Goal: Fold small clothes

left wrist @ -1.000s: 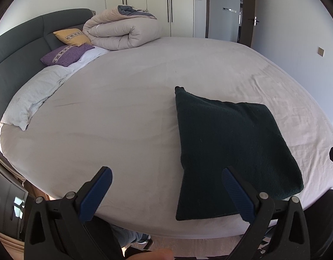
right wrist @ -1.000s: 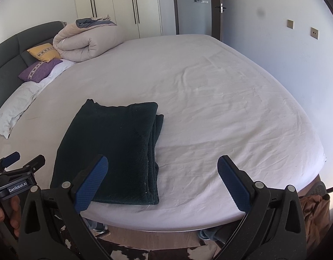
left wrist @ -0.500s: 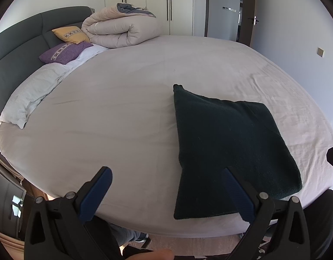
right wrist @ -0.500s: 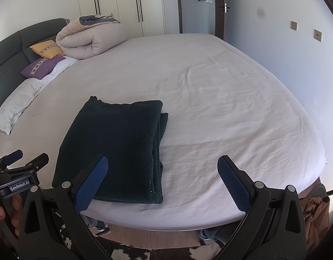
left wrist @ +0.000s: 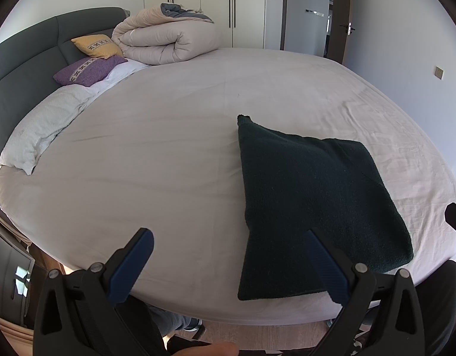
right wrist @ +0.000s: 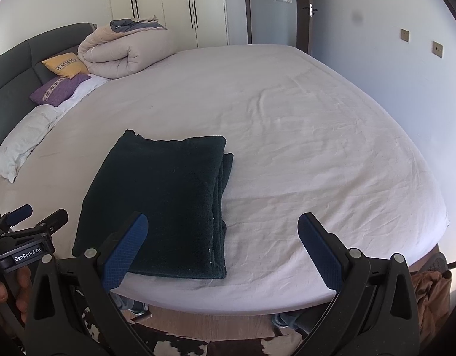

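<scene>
— Where's the cloth (right wrist: 165, 201) sitting?

— Lower left of centre in my right view, a dark green knit lying flat on the sheet (right wrist: 302, 154) near the front edge of the bed. In the left view it fills the lower right. It's squared into a rectangle, and along its right side I can see several stacked layers, so I judge the folding of this piece done or nearly so

— Are you holding it?

— No. My right gripper (right wrist: 222, 246) has its blue pads spread wide with nothing between them; it hovers off the front edge of the bed, its left pad drawn over the cloth's near corner. My left gripper (left wrist: 228, 267) is just as wide and empty, its right pad over the cloth's lower edge in the picture. I can't tell whether either pad touches the fabric; it looks like neither does

— So what step is this?

— I'd call it the pause after a fold. If another fold is wanted, I'd need both grippers down on the near corners, pinching all layers together so the stack doesn't slide apart. Otherwise the next move is to set it aside or fetch another item, though I see no other small clothes on the bed

— Anything else up there?

— A rolled duvet (right wrist: 124, 50) and two cushions (right wrist: 65, 80) at the upper left, well apart from the cloth
</scene>
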Tool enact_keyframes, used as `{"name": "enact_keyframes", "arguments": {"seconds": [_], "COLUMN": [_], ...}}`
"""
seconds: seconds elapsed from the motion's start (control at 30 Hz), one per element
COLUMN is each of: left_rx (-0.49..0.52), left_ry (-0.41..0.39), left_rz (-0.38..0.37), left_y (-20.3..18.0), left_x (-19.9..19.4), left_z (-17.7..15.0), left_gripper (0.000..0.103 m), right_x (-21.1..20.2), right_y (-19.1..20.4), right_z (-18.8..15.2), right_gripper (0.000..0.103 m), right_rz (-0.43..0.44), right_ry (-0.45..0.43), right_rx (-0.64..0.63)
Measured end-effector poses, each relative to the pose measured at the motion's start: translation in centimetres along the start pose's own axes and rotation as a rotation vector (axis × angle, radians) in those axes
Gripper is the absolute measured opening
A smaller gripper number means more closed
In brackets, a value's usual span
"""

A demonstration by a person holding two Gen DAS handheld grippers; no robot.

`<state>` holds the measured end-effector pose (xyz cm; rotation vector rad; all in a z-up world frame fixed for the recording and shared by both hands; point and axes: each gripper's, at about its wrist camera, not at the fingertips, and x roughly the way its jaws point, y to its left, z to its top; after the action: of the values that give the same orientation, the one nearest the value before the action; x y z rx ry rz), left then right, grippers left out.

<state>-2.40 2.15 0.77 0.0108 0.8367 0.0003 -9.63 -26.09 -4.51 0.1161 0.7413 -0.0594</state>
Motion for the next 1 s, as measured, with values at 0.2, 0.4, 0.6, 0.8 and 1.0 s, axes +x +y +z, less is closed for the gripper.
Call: {"name": "enact_keyframes", "arguments": {"seconds": [0.2,0.4,0.6,0.8,1.0], "left_rx": [-0.002,-0.004,-0.003,-0.003,-0.003], "left_ry": [0.002,0.005,0.006,0.008,0.010], "left_rz": [-0.001,-0.001,-0.001,-0.001,-0.003], "left_y": [-0.06,-0.16,-0.29,-0.31,-0.37], "left_x": [0.00,0.05,0.16,0.28,0.30], "left_z": [-0.01,-0.08,-0.16,-0.21,-0.24], "left_gripper": [0.103,0.103,0.103,0.103,0.103], "right_x": [0.17,0.30,0.42,0.49,0.65], "right_y": [0.04,0.12,0.14,0.13,0.14], "right_z": [-0.03,-0.10,-0.21,-0.28,-0.37], "right_gripper": [0.103,0.103,0.103,0.103,0.103], "right_rz": [0.000,0.000,0.000,0.001,0.001], "right_ry": [0.006,0.009,0.012,0.012,0.015], "right_rx": [0.002,0.004,0.005,0.006,0.008]}}
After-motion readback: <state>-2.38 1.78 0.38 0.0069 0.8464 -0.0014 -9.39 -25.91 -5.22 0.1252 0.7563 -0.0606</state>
